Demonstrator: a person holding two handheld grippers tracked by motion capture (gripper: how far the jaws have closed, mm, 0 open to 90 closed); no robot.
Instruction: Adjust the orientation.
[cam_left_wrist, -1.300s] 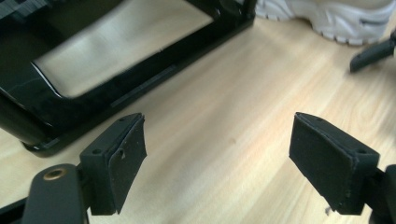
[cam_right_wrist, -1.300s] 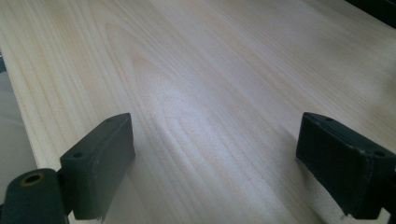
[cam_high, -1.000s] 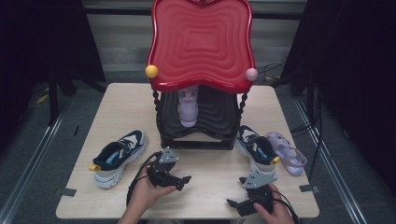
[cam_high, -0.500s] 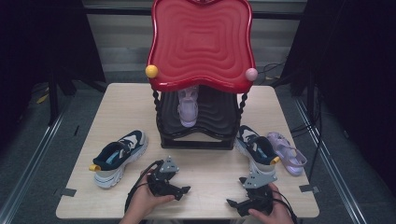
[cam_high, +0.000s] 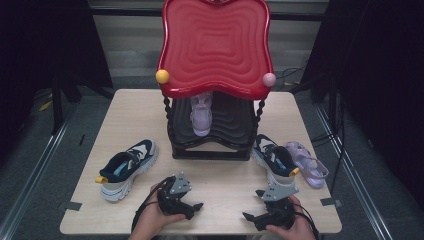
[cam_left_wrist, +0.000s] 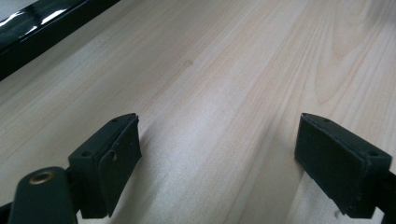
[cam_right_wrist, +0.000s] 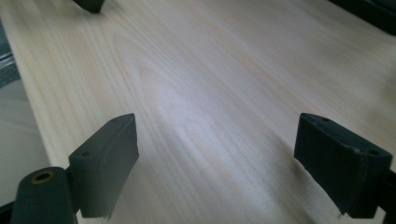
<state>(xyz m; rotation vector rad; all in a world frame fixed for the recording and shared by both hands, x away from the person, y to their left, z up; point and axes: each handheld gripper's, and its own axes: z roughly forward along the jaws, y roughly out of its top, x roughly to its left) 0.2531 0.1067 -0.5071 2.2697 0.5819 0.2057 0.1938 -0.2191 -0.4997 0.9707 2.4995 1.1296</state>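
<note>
Two navy-white sneakers (cam_high: 127, 166) (cam_high: 274, 159) flank black rack (cam_high: 210, 150), upright.

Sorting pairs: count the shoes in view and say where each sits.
4: sneaker at table's left, sneaker right of the rack, lilac sandal beside it, lilac sandal on the rack. The red top may hide more.

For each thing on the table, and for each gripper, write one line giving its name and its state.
Left gripper: open, holding nothing.
Right gripper: open, holding nothing.
Left sneaker: upright on the table.
Right sneaker: upright beside the rack.
Lilac sandal: flat on the table.
Lilac shoe: on the rack's lower shelf.
Rack: standing upright.
</note>
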